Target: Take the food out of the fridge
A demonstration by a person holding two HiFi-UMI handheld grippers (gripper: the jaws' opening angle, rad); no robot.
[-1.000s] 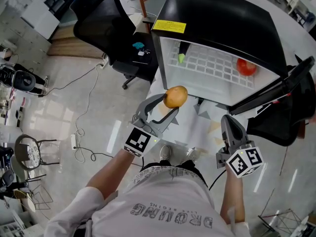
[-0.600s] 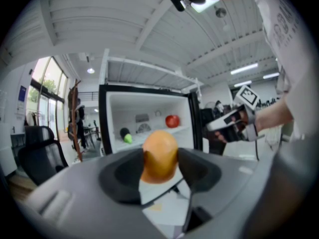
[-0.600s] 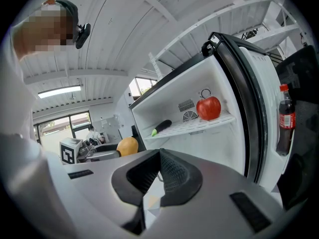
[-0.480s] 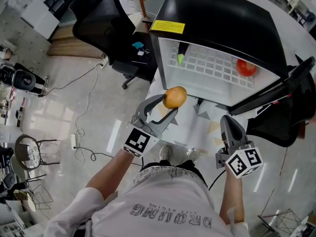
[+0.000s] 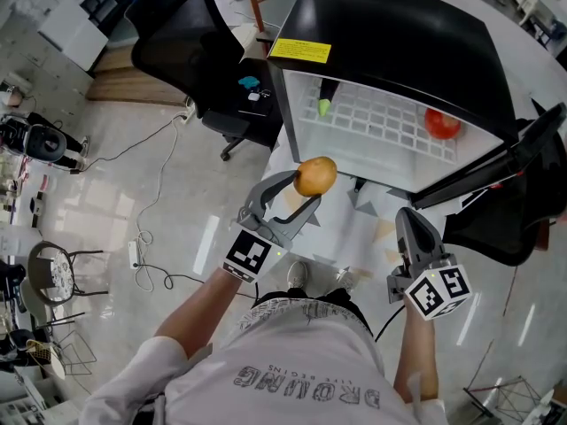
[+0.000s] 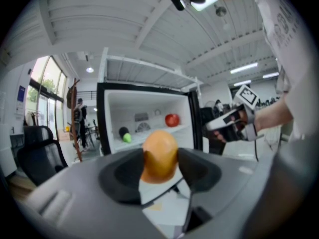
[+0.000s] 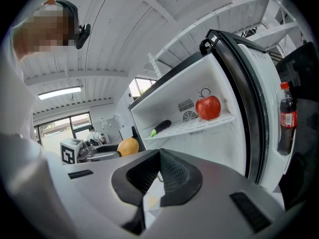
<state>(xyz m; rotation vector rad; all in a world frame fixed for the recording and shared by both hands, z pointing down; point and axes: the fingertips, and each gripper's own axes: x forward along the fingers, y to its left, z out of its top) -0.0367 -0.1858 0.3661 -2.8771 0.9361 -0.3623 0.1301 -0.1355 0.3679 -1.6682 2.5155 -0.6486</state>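
A small black fridge (image 5: 399,34) stands with its door (image 5: 492,162) swung to the right. On its white wire shelf (image 5: 390,122) lie a red tomato (image 5: 442,121) and a dark eggplant with a green stem (image 5: 326,96). My left gripper (image 5: 312,180) is shut on an orange fruit (image 5: 315,174), held in front of the fridge, outside it. The left gripper view shows the orange fruit (image 6: 159,155) pinched between both pads. My right gripper (image 5: 409,222) hangs lower right of the opening with its jaws together and nothing between them (image 7: 155,176).
A cola bottle (image 7: 286,117) stands in the door rack. A black office chair (image 5: 190,38) is left of the fridge, with cables (image 5: 151,237) on the glossy floor. Another person stands far off at a doorway (image 6: 79,121).
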